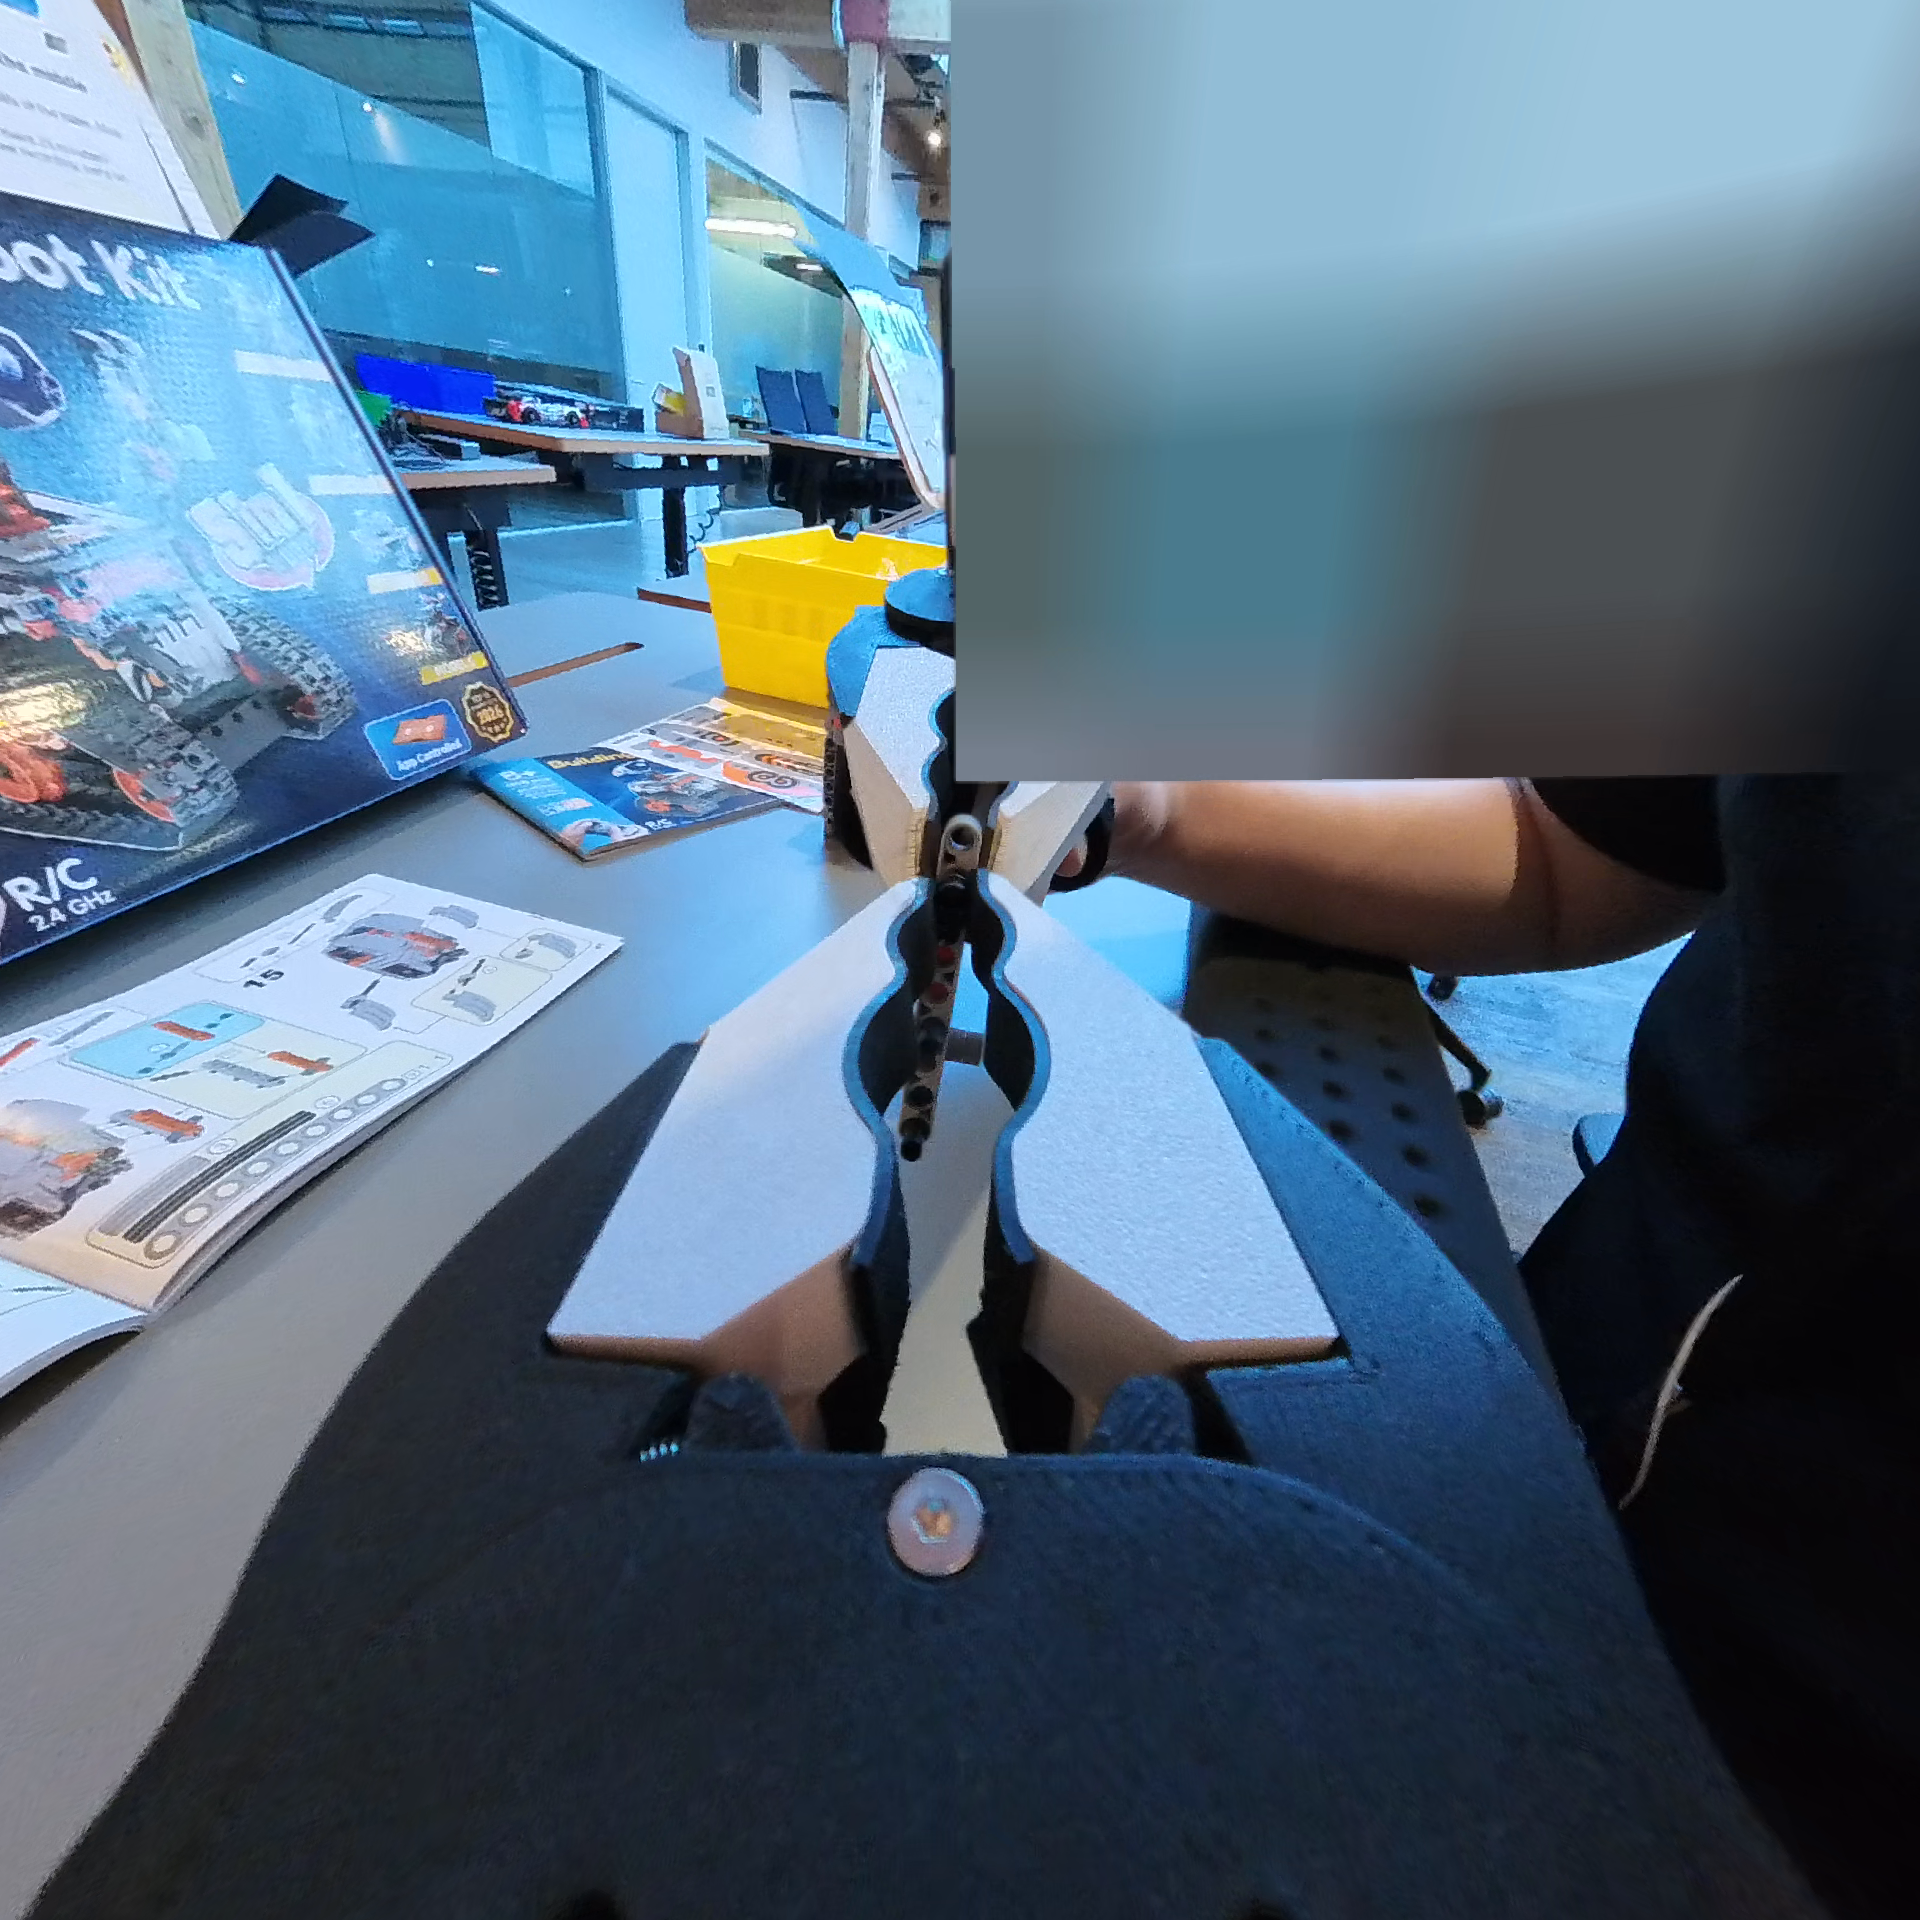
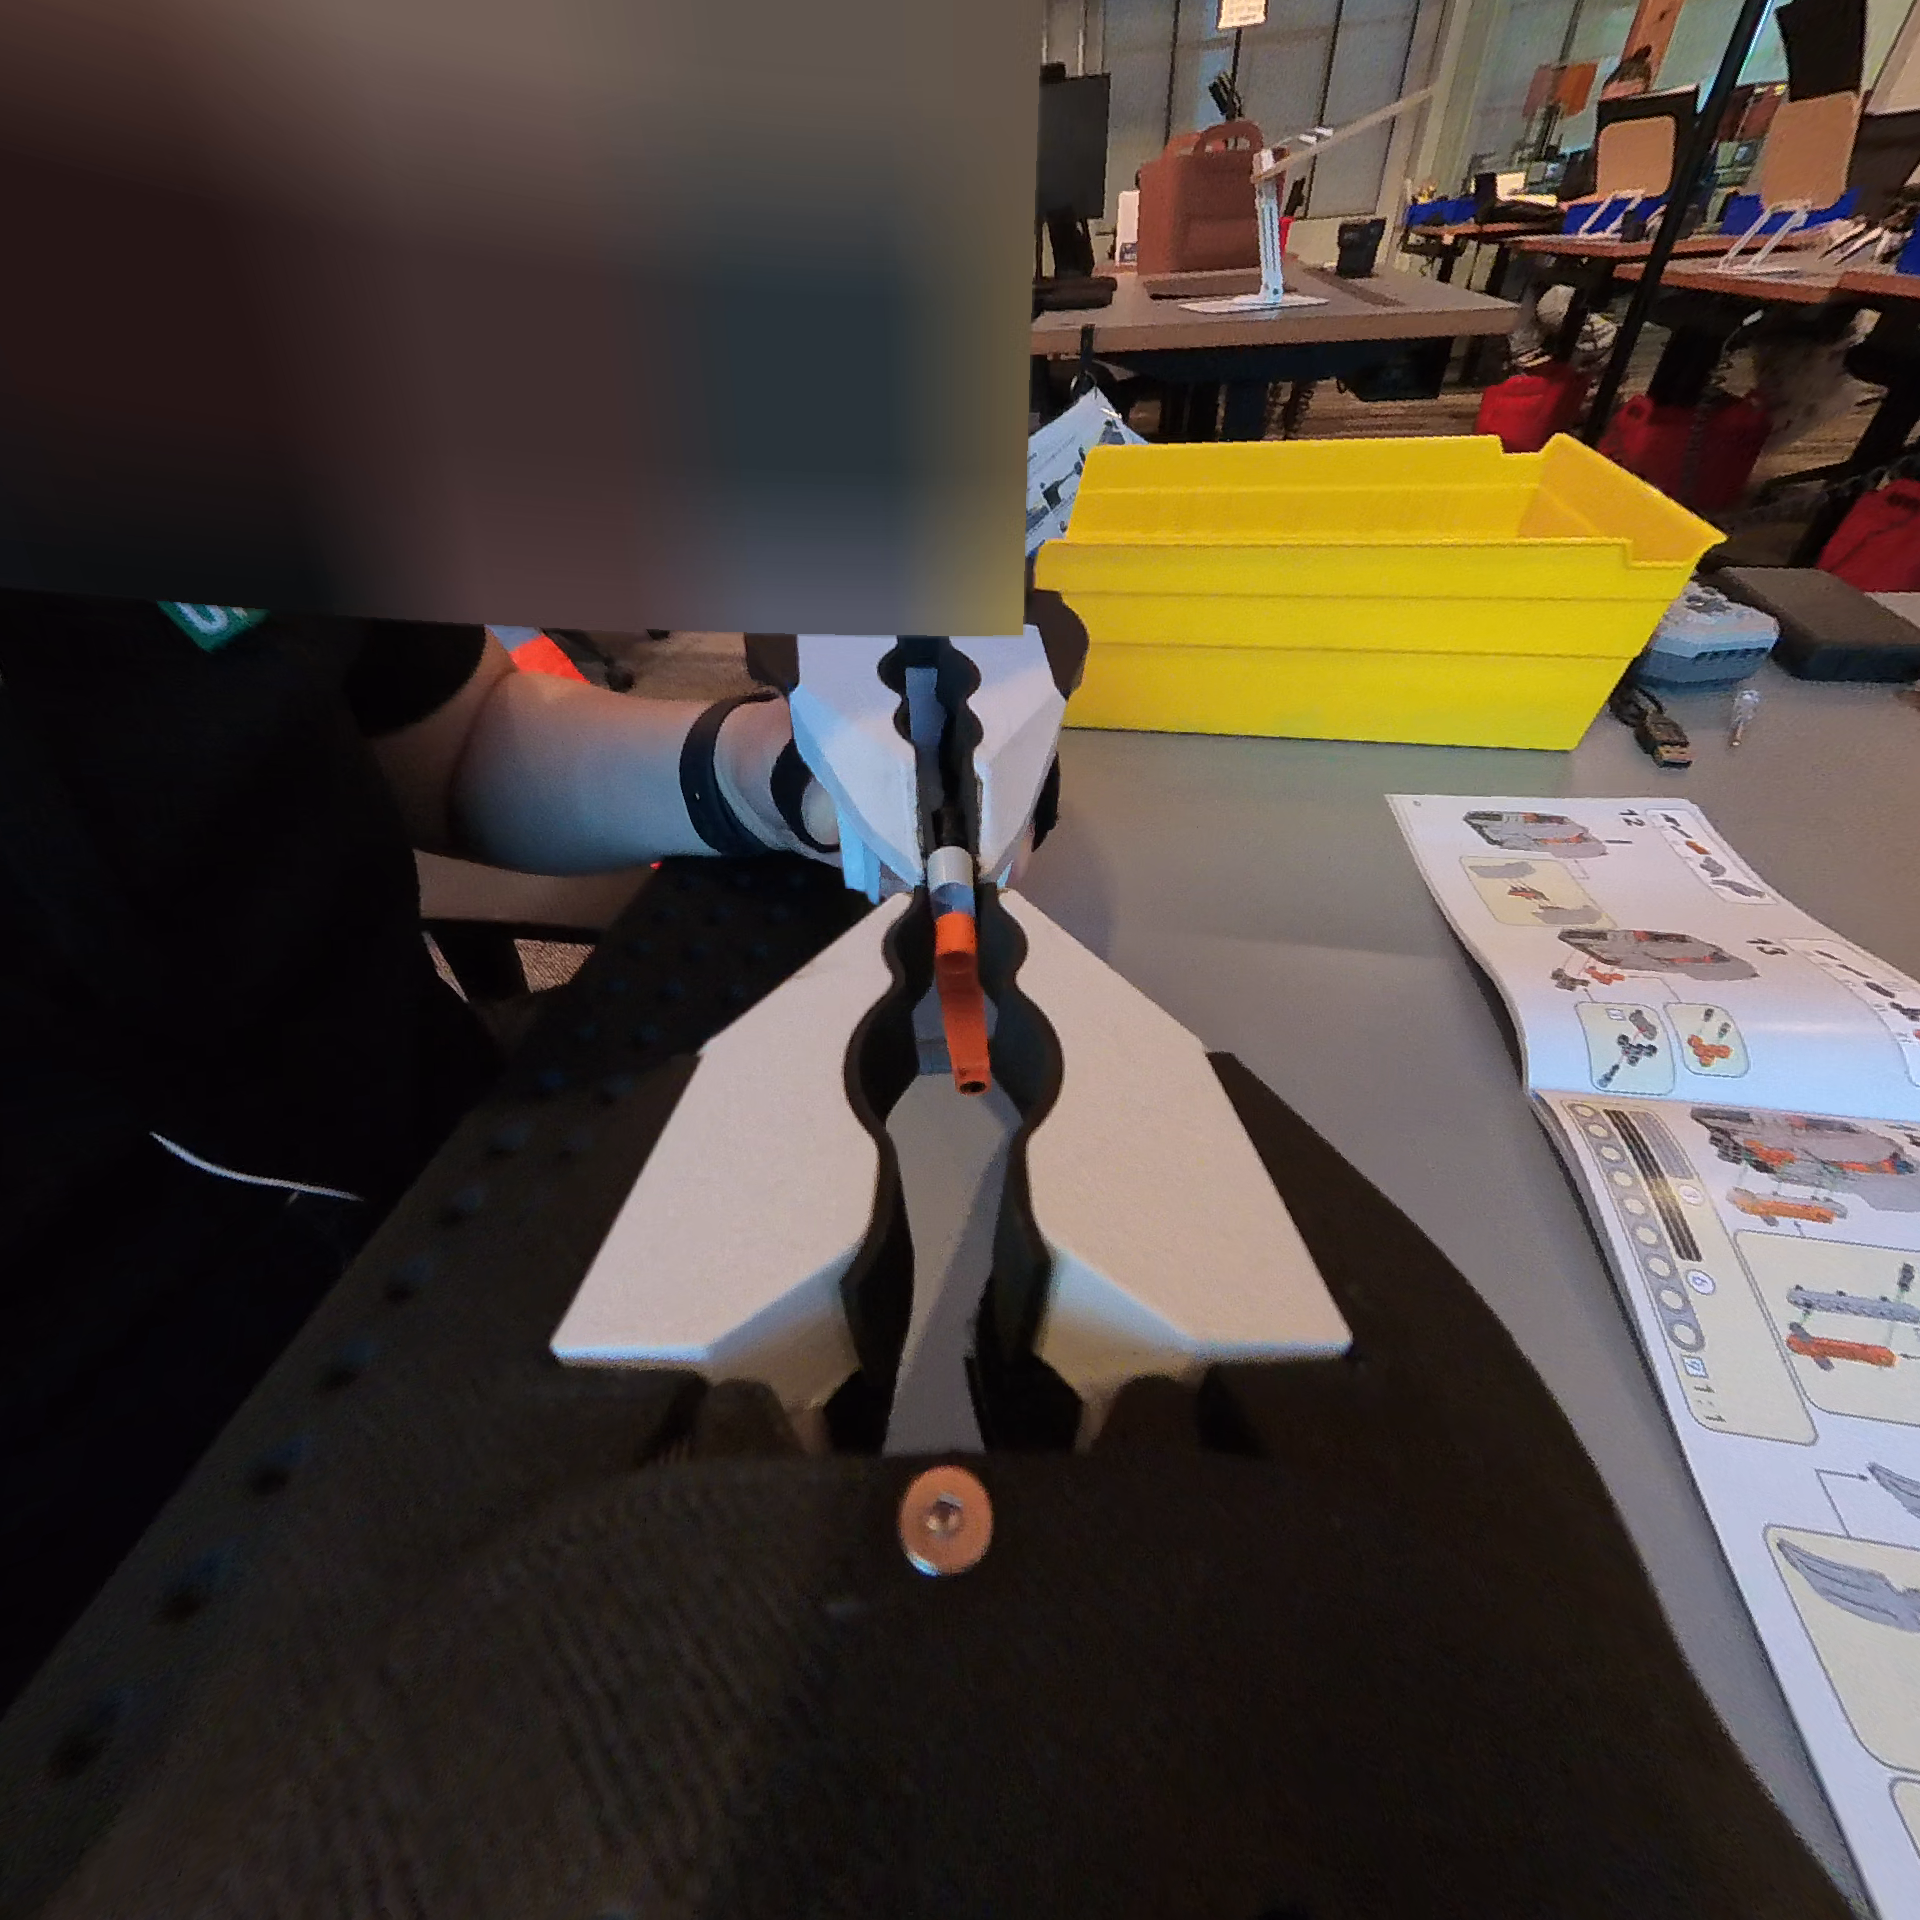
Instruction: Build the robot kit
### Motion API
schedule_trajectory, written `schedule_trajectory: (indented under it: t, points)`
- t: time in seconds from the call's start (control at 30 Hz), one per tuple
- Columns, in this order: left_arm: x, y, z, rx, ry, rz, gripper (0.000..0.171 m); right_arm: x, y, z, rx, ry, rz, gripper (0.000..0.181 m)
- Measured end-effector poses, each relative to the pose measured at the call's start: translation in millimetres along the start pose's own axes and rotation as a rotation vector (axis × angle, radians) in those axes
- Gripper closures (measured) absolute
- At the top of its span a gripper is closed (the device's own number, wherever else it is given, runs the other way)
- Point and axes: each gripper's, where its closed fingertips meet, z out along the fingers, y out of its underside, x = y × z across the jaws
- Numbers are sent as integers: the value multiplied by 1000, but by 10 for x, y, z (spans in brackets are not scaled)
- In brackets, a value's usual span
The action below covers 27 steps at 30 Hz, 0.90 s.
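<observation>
1. Left wrist view: grey table [image 1: 665, 665] bearing box [image 1: 208, 582], yellow bin [image 1: 779, 613], manual [image 1: 270, 1060].
2. Left gripper [image 1: 940, 914] closed on grey beam [image 1: 935, 997].
3. Right gripper [image 2: 951, 925], tip to tip with left, closed on orange pin [image 2: 961, 997].

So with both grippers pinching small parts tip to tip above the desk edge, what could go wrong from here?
1. The left gripper pinches the grey beam only near its tips, so a sideways push could twist it out.
2. The right gripper holds the orange part at an angle, which may jam against the beam rather than seat.
3. Both parts hang near the table edge, not over the yellow bin; a dropped part would probably reach the floor.
</observation>
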Motion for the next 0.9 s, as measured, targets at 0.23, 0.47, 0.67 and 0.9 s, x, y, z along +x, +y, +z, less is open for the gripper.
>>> schedule_trajectory:
  t: [0.23, 0.47, 0.67, 0.9]
  points:
    - [-12, -71, -13, 44, 40, -82, 164, 38, -39, -1, 41, -6, 11, 174]
    - [-231, -68, -119, 70, -14, -233, 142, 260, -172, -145, 195, 9, 260, 174]
    - [-277, 63, 5, 28, 35, -386, 142, 302, -225, -131, 286, -57, 450, 175]
    - [-258, 188, 79, -43, 72, -425, 166, 428, -113, -33, 285, -7, 536, 174]
